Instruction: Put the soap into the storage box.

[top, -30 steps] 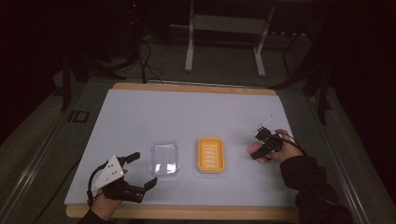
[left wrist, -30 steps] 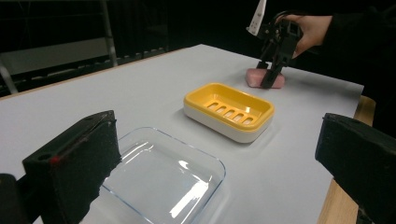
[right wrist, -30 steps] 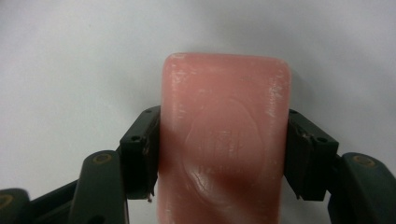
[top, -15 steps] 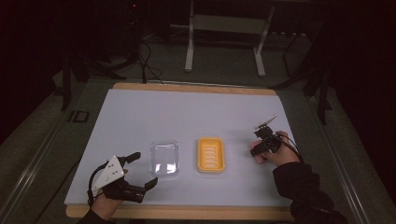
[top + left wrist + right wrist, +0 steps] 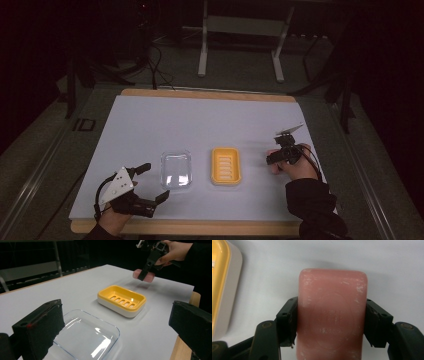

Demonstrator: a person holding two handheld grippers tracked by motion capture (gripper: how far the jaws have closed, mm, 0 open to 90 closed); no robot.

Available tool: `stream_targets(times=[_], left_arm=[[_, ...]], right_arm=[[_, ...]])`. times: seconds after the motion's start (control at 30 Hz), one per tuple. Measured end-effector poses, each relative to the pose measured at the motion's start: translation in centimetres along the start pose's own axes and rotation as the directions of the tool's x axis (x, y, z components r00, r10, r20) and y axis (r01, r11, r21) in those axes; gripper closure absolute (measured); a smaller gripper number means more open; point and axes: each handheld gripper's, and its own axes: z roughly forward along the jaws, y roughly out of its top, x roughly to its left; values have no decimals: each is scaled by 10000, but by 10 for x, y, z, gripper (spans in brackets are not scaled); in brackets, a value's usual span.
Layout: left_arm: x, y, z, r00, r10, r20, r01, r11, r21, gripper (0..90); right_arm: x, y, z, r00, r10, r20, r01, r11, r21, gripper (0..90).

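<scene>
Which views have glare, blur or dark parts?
High view: surroundings of the table dark. Left gripper view: glare on the clear tray, own jaws near and soft. Right gripper view: pink soap slightly blurred, its embossing unreadable.

pink soap (image 5: 331, 315), yellow soap dish (image 5: 226, 165), clear tray (image 5: 176, 169), black claw (image 5: 331, 325)

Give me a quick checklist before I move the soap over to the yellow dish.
1. Right gripper jaws clamp both sides of the pink soap bar: ok.
2. Soap lifted off the table: cannot tell.
3. Yellow soap dish empty, slotted tray facing up: ok.
4. Clear lid lies beside the dish, not on it: ok.
5. Left gripper open, apart from the dish: ok.
</scene>
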Motion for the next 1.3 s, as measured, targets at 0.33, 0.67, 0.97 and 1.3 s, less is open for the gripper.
stream_targets(times=[0.33,0.67,0.97,1.3], left_arm=[[0,0,2,10000,-34,23,34,10000,37,2],[-1,1,3,9998,7,188,-7,10000,1,2],[-1,2,4,9995,9,308,-8,10000,-56,1],[-1,3,4,9998,-45,185,48,9999,-119,2]], right_arm=[[15,1,-2,9978,156,638,-152,9999,-61,372],[45,8,5,9957,355,856,-362,9993,60,373],[64,24,-13,9958,299,860,-291,9995,-104,374],[89,39,-30,9969,74,789,-44,9993,-384,374]])
